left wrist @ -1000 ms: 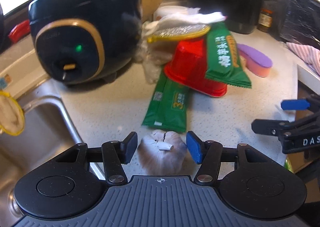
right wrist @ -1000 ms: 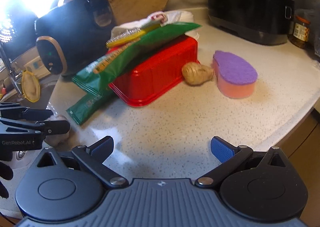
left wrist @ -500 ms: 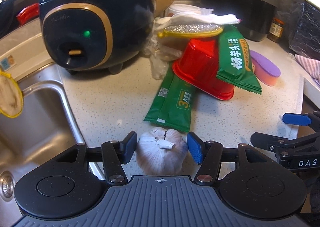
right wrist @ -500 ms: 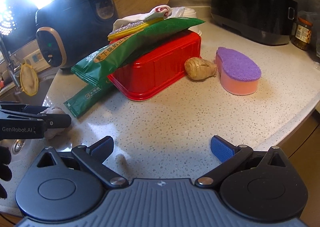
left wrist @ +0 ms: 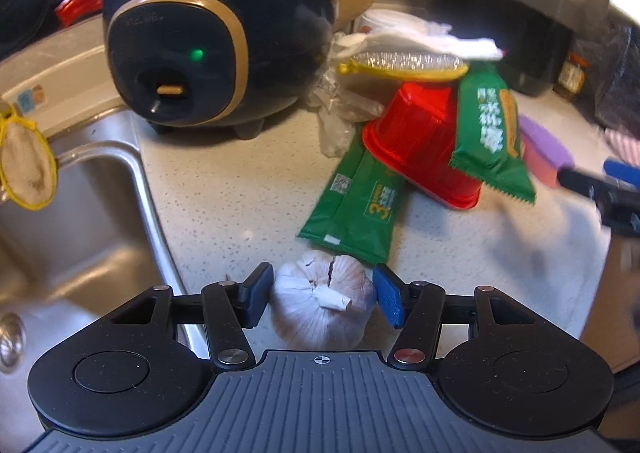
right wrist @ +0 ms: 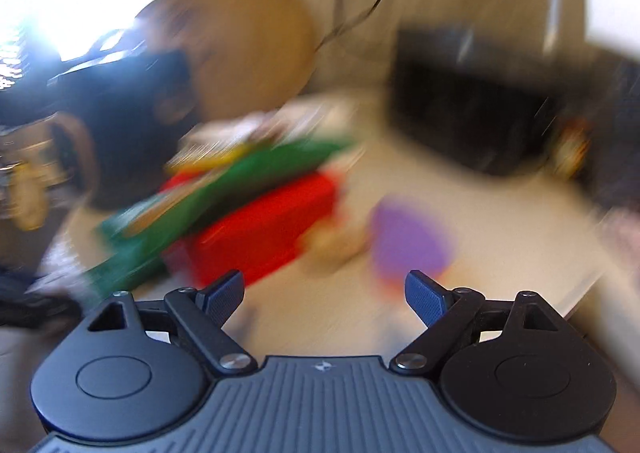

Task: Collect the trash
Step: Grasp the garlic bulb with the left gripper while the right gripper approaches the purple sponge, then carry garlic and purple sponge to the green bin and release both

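My left gripper (left wrist: 322, 299) is shut on a white garlic bulb (left wrist: 322, 301) and holds it just above the speckled counter by the sink edge. Beyond it lie a green wrapper (left wrist: 354, 209) flat on the counter and a red plastic tray (left wrist: 420, 145) with a second green snack packet (left wrist: 490, 133), a yellow scrubber (left wrist: 404, 63) and white tissue (left wrist: 424, 39) piled on it. My right gripper (right wrist: 324, 295) is open and empty; its view is motion-blurred, with the red tray (right wrist: 272, 229) and green wrappers (right wrist: 208, 197) ahead of it.
A dark rice cooker (left wrist: 208, 33) stands at the back left, next to a steel sink (left wrist: 60, 229). A purple-topped sponge (left wrist: 548, 149) and a ginger piece (right wrist: 332, 249) lie right of the tray. A black appliance (left wrist: 500, 13) stands at the back right. The counter edge runs along the right.
My left gripper has lifted the garlic bulb and drawn back a little from the counter. My right gripper has swept forward and up towards the tray, blurring its view.
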A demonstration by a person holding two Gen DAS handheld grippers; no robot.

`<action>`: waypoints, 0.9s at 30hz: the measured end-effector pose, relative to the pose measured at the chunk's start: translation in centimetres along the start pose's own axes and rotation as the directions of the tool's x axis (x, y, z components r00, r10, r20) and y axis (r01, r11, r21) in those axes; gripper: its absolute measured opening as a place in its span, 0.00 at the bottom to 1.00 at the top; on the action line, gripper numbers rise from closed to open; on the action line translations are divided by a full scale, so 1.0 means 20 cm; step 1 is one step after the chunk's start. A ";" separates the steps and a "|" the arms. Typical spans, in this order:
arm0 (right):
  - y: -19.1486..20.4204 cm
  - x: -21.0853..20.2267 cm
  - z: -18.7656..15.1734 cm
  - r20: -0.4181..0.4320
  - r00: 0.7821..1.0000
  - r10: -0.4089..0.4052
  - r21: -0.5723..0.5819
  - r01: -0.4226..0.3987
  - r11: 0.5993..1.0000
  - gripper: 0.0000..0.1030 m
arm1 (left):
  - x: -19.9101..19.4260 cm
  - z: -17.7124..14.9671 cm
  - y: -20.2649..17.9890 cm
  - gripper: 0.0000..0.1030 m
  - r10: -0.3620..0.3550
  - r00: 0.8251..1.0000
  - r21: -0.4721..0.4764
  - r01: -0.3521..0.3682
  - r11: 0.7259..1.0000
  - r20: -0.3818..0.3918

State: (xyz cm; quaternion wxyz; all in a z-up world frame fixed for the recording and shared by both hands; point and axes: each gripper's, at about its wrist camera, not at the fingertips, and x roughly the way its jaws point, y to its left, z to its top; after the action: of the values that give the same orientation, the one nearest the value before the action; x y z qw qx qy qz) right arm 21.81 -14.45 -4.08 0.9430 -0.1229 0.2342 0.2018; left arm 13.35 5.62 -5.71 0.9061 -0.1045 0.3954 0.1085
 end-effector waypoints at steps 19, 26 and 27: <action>-0.38 0.40 0.04 -0.181 0.981 0.075 0.199 -0.038 0.979 0.65 | -0.15 0.03 -0.29 0.59 -0.282 0.959 0.160 0.283 0.946 -0.029; -0.48 -0.07 -0.02 -0.075 0.997 0.000 0.258 0.020 0.966 0.65 | -0.03 0.05 -0.60 0.59 -0.449 0.884 0.317 0.467 0.826 -0.134; -0.50 -0.13 -0.04 -0.070 0.997 -0.030 0.269 0.048 0.962 0.65 | -0.02 0.05 -0.65 0.59 -0.471 0.868 0.341 0.495 0.799 -0.157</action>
State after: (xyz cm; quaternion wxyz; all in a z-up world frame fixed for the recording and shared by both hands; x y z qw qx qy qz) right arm 23.75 -24.43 -2.08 0.9466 -0.0041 0.2878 0.1453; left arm 17.45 -6.56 -3.51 0.8935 -0.0323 0.3977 -0.2061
